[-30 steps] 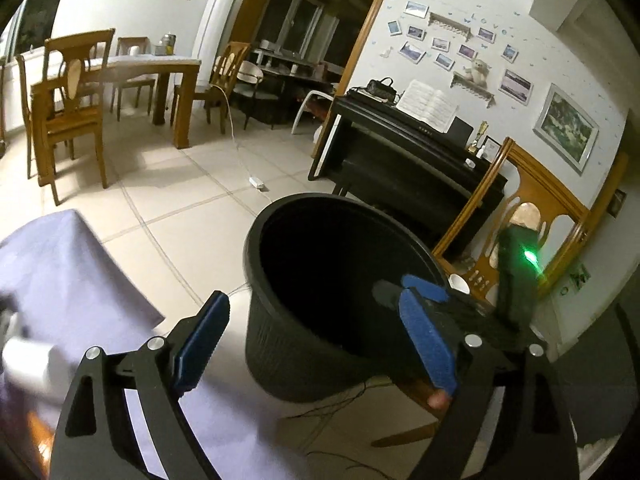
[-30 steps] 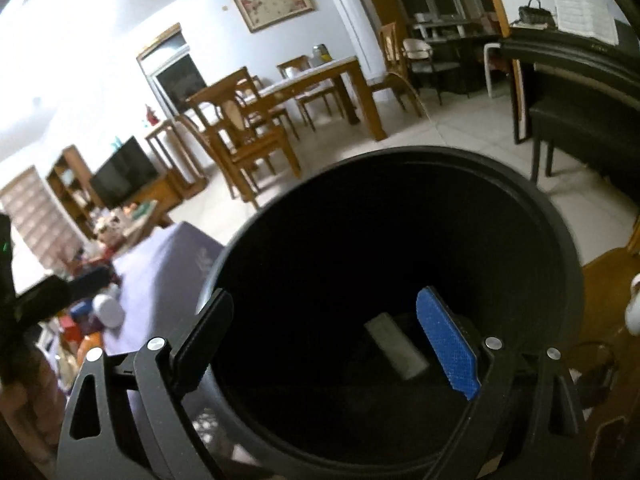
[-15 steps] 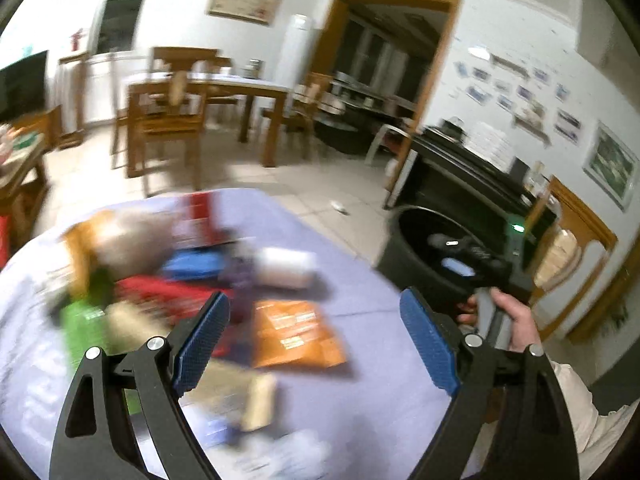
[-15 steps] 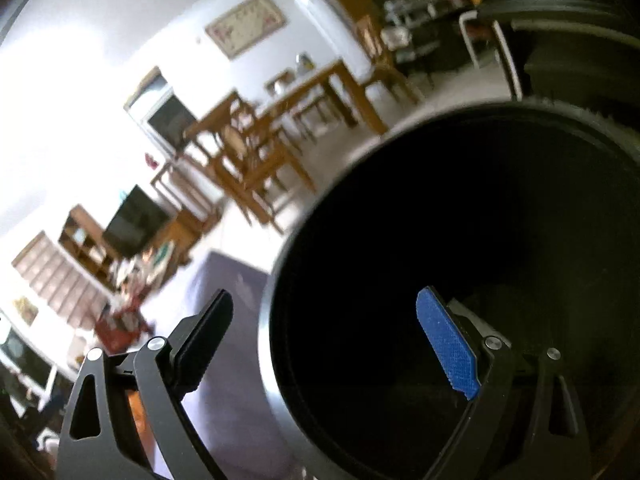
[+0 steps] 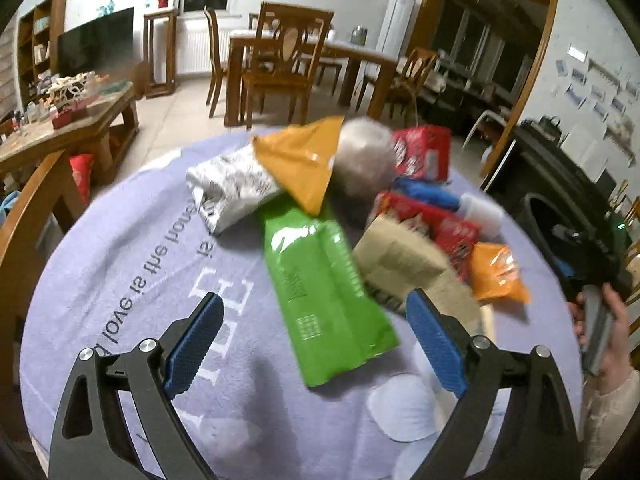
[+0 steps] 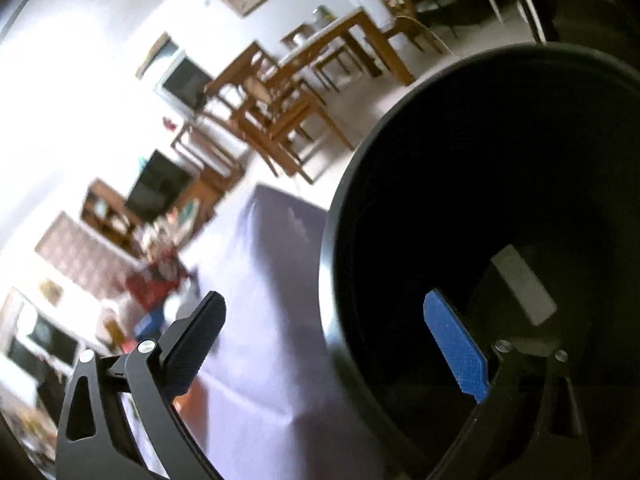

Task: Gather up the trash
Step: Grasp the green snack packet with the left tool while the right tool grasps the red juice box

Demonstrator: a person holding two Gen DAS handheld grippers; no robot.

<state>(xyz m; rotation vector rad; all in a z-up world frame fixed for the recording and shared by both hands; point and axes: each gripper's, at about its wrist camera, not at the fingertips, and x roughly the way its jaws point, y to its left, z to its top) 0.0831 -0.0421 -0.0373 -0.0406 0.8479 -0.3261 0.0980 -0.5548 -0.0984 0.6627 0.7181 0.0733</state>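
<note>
Trash is lying heaped on the lilac cloth [image 5: 132,264], and the left gripper [image 5: 316,344] is hovering over it, jaws spread wide, having just been opening, nothing between them. Nearest is the green pouch [image 5: 324,292]: looking light, limp and slick, so pinching across its near end seems best. Tan paper [image 5: 404,268] and orange packets [image 5: 496,276] are lying beyond. The right gripper [image 6: 332,340] is gaping empty over the bin [image 6: 344,208], also just widened.
</note>
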